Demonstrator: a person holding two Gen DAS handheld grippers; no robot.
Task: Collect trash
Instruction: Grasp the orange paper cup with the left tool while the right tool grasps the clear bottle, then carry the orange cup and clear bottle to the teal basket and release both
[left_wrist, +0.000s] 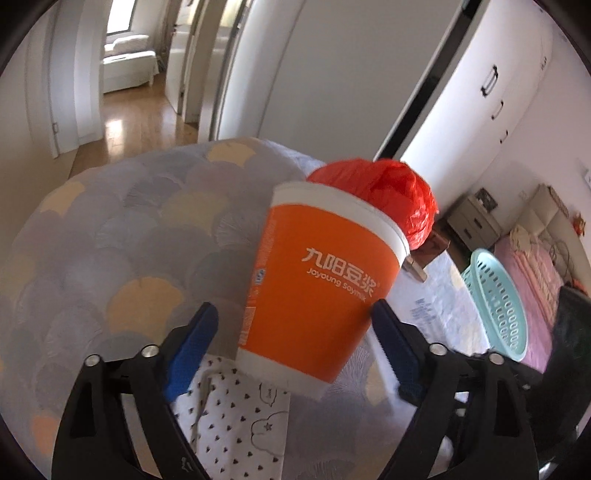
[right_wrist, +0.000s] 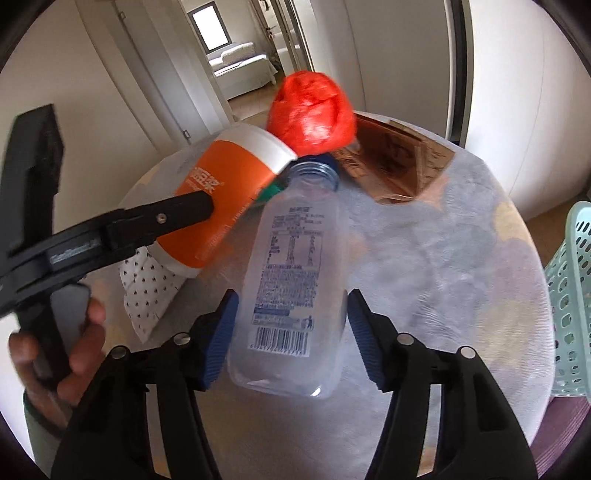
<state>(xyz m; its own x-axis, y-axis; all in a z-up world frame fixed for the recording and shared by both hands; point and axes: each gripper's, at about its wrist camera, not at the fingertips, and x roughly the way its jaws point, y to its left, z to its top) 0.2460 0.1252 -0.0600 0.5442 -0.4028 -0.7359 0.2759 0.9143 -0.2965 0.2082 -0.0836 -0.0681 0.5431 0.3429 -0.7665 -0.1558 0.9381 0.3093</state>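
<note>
An orange paper cup (left_wrist: 314, 295) with white lettering stands tilted between the fingers of my left gripper (left_wrist: 295, 325); the right pad touches it and a gap shows at the left pad. The cup also shows in the right wrist view (right_wrist: 225, 192), off the table with my left gripper's finger (right_wrist: 177, 214) across it. A crumpled red plastic bag (left_wrist: 391, 192) lies behind it (right_wrist: 312, 110). A clear plastic bottle (right_wrist: 291, 280) lies on the round table (right_wrist: 461, 266) between the blue pads of my right gripper (right_wrist: 290, 314), which close on its sides.
A brown cardboard piece (right_wrist: 399, 162) lies at the table's far side. A dotted white paper (left_wrist: 240, 424) lies under the cup. A light green perforated basket (right_wrist: 570, 295) stands at the right, beside a bed (left_wrist: 532, 273). A doorway and hallway lie beyond.
</note>
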